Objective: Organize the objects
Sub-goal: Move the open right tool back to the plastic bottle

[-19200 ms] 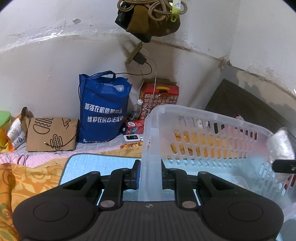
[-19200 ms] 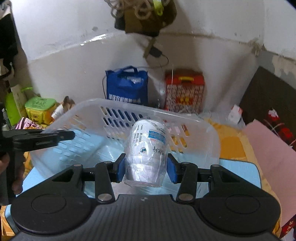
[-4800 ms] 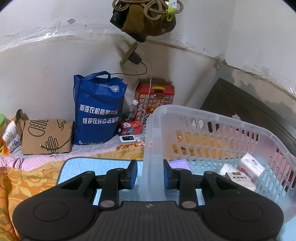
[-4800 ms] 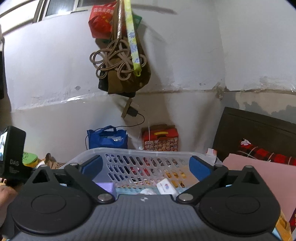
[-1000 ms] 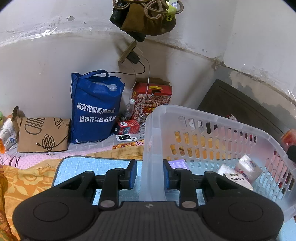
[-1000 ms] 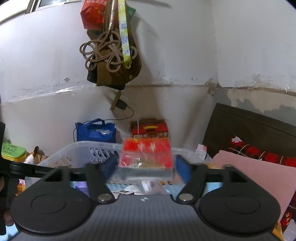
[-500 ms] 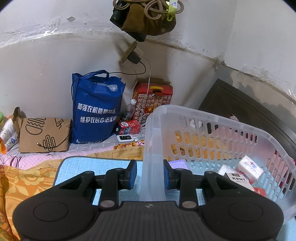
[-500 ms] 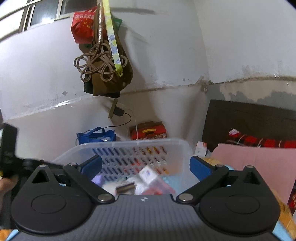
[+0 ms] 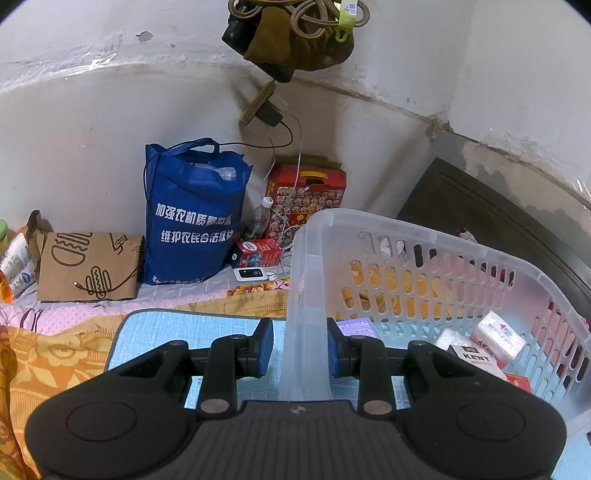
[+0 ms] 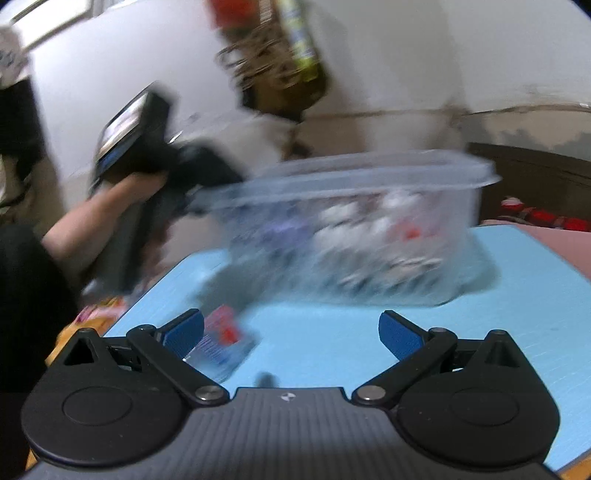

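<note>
L wrist cam: sits right behind left gripper (image 9: 300,349), looks fwd and a bit down along fingers, very near the basket (image 9: 436,240) corner wall between the pads; wall corner and blue bag (image 9: 192,214) far ahead. R wrist cam: sits behind right gripper (image 10: 291,332), low over blue mat (image 10: 332,332), looks fwd at basket (image 10: 369,173) side from further back; blurry. Both see: basket, mat, dark bundle hung on wall (image 9: 295,33). R view also shows left gripper from the side.
</note>
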Available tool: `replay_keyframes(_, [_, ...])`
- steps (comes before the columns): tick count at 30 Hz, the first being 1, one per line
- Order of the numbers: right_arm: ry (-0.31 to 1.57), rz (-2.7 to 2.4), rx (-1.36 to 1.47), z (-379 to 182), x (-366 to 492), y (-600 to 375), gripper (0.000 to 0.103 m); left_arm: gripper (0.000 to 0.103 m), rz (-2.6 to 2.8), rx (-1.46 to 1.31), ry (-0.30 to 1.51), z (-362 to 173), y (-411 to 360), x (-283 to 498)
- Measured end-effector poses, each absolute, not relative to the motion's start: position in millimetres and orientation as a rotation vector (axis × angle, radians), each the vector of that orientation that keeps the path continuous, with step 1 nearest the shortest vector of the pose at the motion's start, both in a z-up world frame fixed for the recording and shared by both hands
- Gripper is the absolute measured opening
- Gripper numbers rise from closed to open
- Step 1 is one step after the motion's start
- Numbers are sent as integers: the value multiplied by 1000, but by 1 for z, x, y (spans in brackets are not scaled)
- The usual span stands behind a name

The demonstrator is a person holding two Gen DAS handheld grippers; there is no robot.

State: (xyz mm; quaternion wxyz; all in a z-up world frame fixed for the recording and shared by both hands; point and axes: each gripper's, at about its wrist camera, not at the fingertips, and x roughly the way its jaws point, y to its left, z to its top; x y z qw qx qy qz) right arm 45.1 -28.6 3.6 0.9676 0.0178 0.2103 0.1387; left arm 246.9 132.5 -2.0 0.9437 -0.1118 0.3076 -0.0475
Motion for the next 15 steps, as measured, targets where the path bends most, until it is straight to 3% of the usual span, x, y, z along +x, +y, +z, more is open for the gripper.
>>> replay_keyframes(6, [462,335,-26,-10,45,6,101,34,-99,-223,627,-2,132,247])
replay_keyframes(9, [488,312,-75,-18,51,16,94,34,-103,-220,625,-2,132,247])
replay_keyframes(12, [521,276,-38,-22,59,5,78,34,-104,-218,623,-2,132,248])
replay_keyframes(15, [553,263,6,-24,68,-4,77,34,-99,-213,622,-2,130,248])
